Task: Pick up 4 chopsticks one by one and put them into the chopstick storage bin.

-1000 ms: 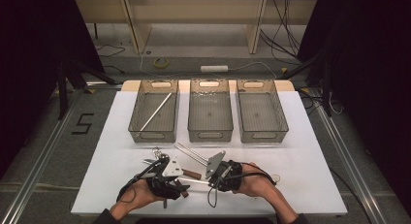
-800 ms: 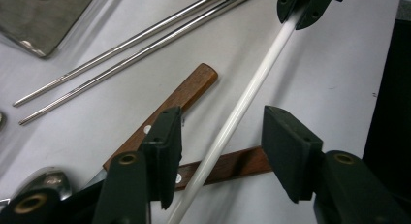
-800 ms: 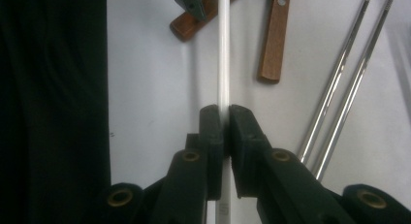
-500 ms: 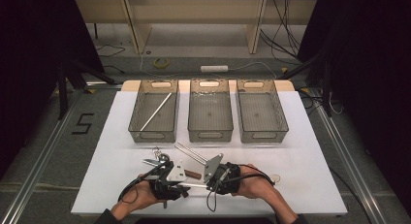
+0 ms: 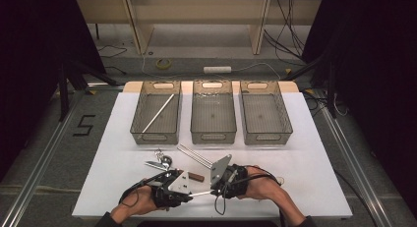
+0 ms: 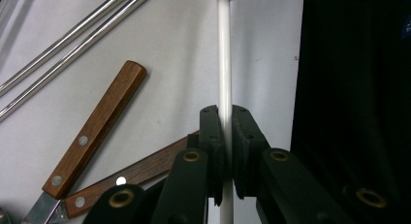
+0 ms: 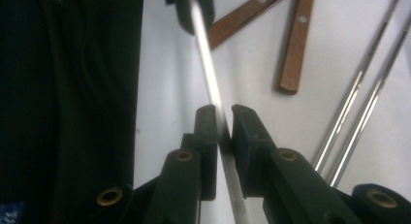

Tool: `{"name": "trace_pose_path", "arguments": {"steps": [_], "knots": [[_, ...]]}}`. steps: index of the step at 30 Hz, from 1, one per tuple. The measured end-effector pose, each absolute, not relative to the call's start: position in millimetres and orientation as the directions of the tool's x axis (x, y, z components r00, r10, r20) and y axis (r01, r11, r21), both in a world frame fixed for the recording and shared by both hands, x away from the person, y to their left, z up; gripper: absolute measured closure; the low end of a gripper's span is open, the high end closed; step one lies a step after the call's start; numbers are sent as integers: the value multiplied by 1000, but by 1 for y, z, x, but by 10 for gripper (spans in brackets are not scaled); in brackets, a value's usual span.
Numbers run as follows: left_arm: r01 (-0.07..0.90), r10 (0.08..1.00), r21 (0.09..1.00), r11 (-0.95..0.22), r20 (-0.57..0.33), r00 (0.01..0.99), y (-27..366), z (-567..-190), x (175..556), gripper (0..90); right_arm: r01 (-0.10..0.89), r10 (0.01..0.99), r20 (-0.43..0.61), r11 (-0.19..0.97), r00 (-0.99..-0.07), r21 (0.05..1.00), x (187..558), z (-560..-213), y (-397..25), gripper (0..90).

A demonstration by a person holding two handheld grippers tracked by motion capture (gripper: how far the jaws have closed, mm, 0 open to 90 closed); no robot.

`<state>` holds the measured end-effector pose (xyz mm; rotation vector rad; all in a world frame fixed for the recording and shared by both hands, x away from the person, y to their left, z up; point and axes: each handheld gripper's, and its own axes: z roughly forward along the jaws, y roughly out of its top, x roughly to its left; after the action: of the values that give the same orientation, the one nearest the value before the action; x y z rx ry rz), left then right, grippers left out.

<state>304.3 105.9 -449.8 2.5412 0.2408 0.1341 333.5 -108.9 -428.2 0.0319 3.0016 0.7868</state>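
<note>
My left gripper and right gripper both clench one white rod, wooden handles lying at nine o'clock.

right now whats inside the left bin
One white stick lies slantwise in the left bin, like the one both grippers hold. The mesh floor shows nothing else; its near wall hides little.

Both hands and the white rod, slightly nearer the table's near edge than before.
</note>
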Motion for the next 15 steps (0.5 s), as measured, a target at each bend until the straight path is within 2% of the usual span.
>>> {"name": "trace_pose_path", "arguments": {"steps": [1, 4, 5, 8, 9, 15], "knots": [[153, 208, 564, -811, 33, 978, 109, -450, 306, 846, 50, 61, -3, 846, -998, 531, 337, -425, -114, 632], [167, 228, 562, -810, 38, 973, 112, -449, 309, 846, 79, 90, 10, 819, -996, 569, 339, -422, -118, 575], [180, 244, 566, -805, 38, 969, 115, -449, 311, 846, 116, 133, 19, 777, -991, 619, 343, -417, -124, 500], [218, 290, 578, -786, 33, 956, 120, -447, 314, 846, 153, 173, 34, 747, -984, 647, 345, -415, -129, 459], [246, 325, 586, -772, 32, 945, 124, -445, 317, 846, 200, 238, 38, 707, -970, 678, 349, -413, -133, 414], [316, 424, 612, -725, 35, 905, 133, -441, 323, 845, 260, 350, 43, 603, -936, 754, 351, -411, -146, 374]]}}
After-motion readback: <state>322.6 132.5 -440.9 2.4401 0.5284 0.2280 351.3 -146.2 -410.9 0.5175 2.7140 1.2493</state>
